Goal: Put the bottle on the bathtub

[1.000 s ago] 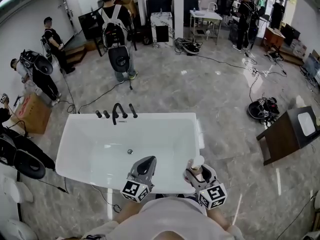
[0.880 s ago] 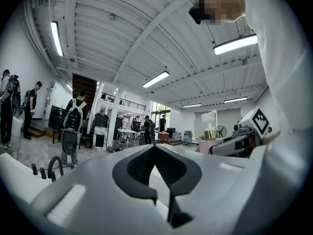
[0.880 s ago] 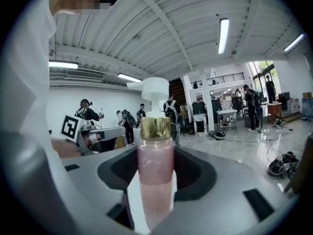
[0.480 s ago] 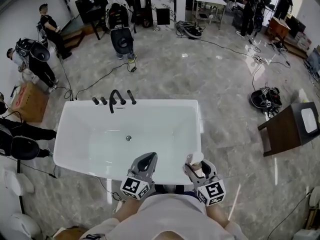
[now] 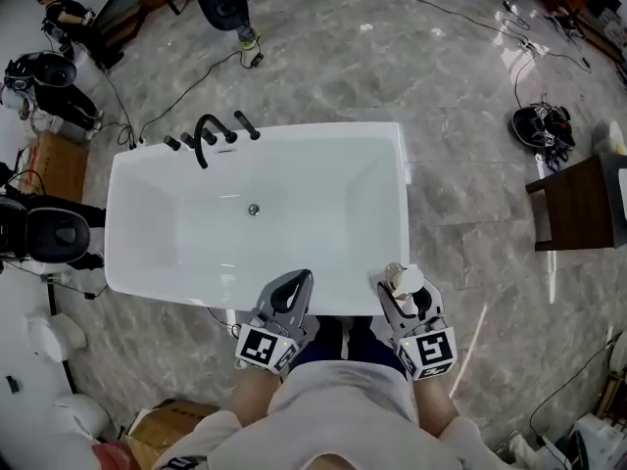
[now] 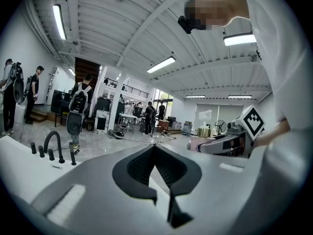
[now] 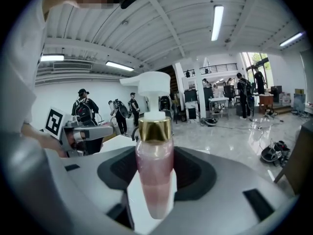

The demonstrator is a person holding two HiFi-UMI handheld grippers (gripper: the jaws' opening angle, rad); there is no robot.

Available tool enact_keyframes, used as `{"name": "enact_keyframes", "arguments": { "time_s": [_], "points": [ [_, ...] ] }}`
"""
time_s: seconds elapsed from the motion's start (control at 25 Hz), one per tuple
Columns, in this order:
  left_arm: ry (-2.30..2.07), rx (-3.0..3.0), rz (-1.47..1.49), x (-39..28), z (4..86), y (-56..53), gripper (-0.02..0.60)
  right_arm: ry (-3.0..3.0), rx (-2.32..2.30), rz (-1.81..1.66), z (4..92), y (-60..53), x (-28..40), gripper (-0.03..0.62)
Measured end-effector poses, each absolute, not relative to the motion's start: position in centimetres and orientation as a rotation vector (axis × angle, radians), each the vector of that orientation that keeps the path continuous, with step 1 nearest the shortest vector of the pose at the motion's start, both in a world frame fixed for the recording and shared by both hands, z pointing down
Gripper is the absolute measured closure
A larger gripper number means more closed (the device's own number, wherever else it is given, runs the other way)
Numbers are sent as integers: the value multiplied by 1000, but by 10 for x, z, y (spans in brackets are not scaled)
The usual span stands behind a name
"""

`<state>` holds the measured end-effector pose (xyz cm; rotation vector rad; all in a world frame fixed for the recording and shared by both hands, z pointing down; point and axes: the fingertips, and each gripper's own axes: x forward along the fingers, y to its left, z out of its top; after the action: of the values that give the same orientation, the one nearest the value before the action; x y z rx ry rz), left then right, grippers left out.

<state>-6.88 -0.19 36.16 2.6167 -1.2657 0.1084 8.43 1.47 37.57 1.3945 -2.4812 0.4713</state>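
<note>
Now: right tool [image 5: 403,288] clenched on bottle [image 7: 154,168], long axis along jaws, pump end outward; left tool [image 6: 155,149] closed, empty.

Finishes I see
bottle [image 7: 154,173]: clear glossy pink, shiny gold collar, white plastic pump; bathtub [image 5: 147,225]: smooth gloss white; floor [image 5: 460,96]: polished grey stone

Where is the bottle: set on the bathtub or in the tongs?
In the tongs: the right tongs are shut on the bottle, near the bathtub corner.
</note>
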Motion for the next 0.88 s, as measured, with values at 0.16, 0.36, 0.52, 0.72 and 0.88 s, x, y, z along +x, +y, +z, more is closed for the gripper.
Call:
{"name": "enact_keyframes", "arguments": {
  "time_s": [0.16,0.36,0.52,0.72,0.88],
  "points": [
    [-1236,2579,143,-62,391,-10,572,-2428,1374,494,407,4,89,375],
    [-1219,2518,202,-61,444,-10,572,-2368,1372,522,456,0,89,375],
    [-1228,2473,227,-67,489,-10,572,-2324,1376,520,501,-6,86,375],
    [-1220,2408,225,-65,540,-8,572,-2306,1356,518,547,-7,86,376],
    [-1247,2395,250,-71,567,-6,572,-2301,1323,519,576,-5,76,376]
  ]
}}
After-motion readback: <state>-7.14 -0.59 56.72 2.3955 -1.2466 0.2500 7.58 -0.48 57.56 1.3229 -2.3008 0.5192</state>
